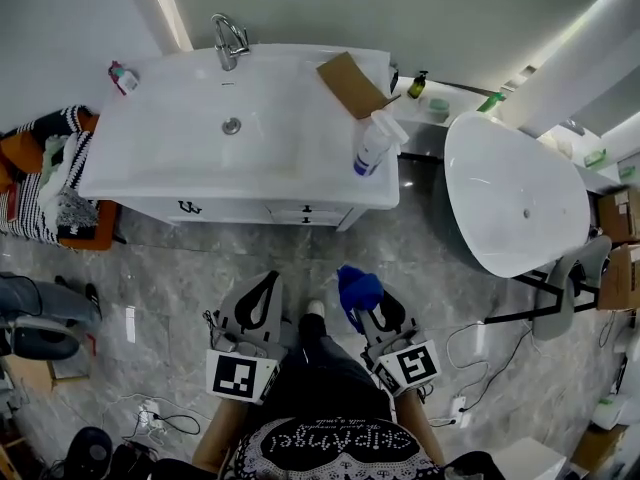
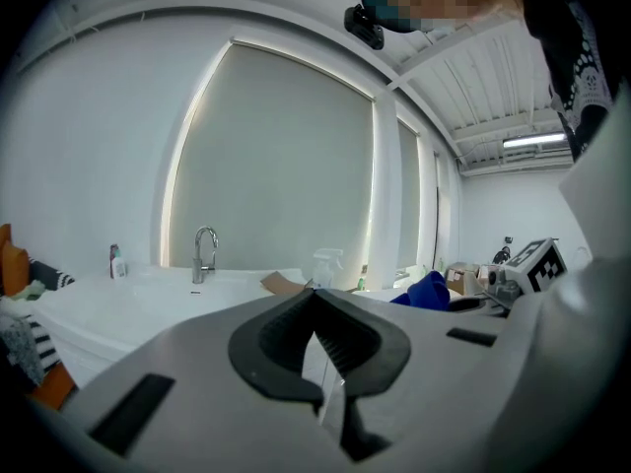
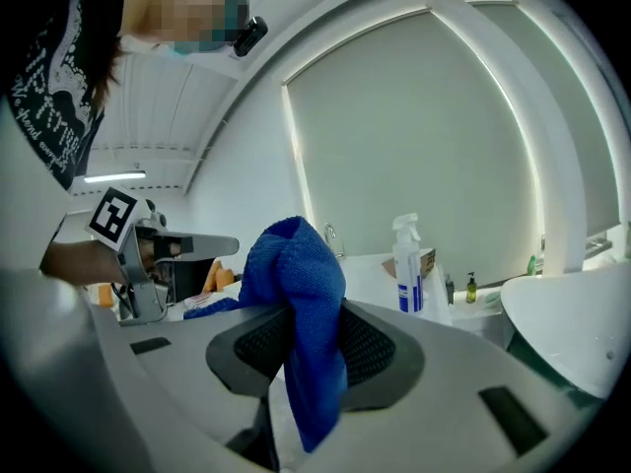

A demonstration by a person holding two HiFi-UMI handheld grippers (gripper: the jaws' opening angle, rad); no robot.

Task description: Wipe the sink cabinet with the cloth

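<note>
Closest in, the right gripper (image 1: 368, 306) is pinching a blue cloth (image 3: 296, 294) — it bunches up above the closed jaws, and a tail of it hangs down between the ribbed pads. Beside it, the left gripper (image 1: 270, 280) has its jaws pressed together at the tips with nothing between them. Both sit low in front of the person (image 1: 320, 438), pointing toward the cabinet (image 1: 250, 210) and well short of it, with grey marbled floor (image 1: 170, 268) between. The cloth touches no part of the cabinet.

The cabinet is white, with dark handles on its front, and carries a wide white sink (image 1: 200, 128) with a chrome tap (image 1: 230, 40) at the back edge. On the sink's right end stands a spray bottle (image 1: 375, 143) with a blue label. Behind that lies a flat piece of cardboard (image 1: 350, 83), jutting past the back corner. A small bottle (image 1: 122, 76) with a pink top sits at the back left corner. Right of the cabinet stands a white oval tub (image 1: 515, 198); left of it, a striped heap (image 1: 55, 168) — black and white — lies on something orange.
</note>
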